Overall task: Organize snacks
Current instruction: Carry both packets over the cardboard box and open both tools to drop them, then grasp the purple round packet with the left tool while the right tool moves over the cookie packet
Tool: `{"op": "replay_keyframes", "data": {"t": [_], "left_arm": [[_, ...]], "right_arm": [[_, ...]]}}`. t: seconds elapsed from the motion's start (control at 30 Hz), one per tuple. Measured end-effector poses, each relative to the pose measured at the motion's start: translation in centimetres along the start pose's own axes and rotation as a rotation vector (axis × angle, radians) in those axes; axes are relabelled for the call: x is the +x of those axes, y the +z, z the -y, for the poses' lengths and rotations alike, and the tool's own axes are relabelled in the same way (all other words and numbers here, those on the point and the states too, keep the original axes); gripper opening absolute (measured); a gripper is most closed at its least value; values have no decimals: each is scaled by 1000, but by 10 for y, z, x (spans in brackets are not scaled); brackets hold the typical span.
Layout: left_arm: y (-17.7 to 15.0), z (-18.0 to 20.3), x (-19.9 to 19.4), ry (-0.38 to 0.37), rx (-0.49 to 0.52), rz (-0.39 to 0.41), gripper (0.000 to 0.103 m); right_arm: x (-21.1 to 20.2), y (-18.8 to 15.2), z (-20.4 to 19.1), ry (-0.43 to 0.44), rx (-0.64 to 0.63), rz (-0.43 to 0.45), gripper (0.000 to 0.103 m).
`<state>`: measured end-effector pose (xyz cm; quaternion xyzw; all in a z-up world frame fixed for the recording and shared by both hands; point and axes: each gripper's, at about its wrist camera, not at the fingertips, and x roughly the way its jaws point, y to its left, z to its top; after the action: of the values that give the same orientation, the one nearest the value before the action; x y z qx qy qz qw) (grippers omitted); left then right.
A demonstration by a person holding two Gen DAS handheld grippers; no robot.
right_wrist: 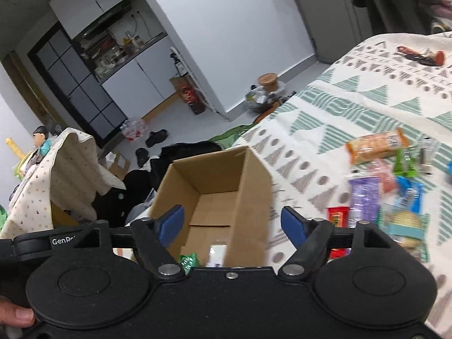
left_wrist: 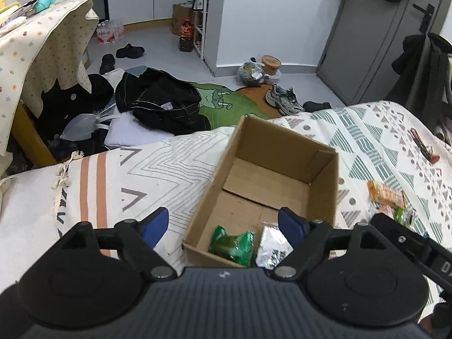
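- I am holding the left tool [left_wrist: 223, 227] spread wide and empty over the near end of the cardboard box [left_wrist: 325, 175], which is sitting on the patterned bed [left_wrist: 367, 130].
- I am seeing a green packet [left_wrist: 233, 247] and a silver packet [left_wrist: 272, 247] lying inside the box.
- I am keeping the right tool [right_wrist: 233, 221] spread too (nothing between its fingers), just above the box [right_wrist: 254, 175].
- Loose snacks [right_wrist: 389, 186] are lying on the bed to the right of the box.

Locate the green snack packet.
In the left wrist view, the green snack packet lies inside the brown cardboard box, at its near end, beside a silver packet.
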<state>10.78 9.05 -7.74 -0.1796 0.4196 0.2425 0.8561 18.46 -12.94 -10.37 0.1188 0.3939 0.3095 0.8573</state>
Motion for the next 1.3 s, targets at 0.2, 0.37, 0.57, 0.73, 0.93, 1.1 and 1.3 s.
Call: {"op": "replay_keyframes", "data": {"t": [0.2, 0.37, 0.57, 0.73, 0.93, 1.1, 1.3], "left_arm": [[-10, 21, -15, -33, 48, -3, 89], [-16, 39, -28, -60, 66, 16, 91], [-27, 60, -34, -101, 87, 14, 92], [-37, 76, -37, -127, 119, 6, 92], [-45, 89, -42, -146, 132, 4, 95], [-52, 101, -44, -153, 157, 2, 97], [-60, 115, -42, -182, 183, -5, 97]], "right_arm": [[-28, -4, 17, -47, -2, 19, 84], [-52, 1, 31, -93, 7, 54, 88], [-88, -7, 57, -142, 17, 104, 94], [-107, -20, 82, -189, 54, 94, 94], [-126, -24, 100, -216, 75, 106, 95], [-133, -25, 108, -225, 90, 120, 100], [-130, -28, 124, -259, 151, 105, 102]]}}
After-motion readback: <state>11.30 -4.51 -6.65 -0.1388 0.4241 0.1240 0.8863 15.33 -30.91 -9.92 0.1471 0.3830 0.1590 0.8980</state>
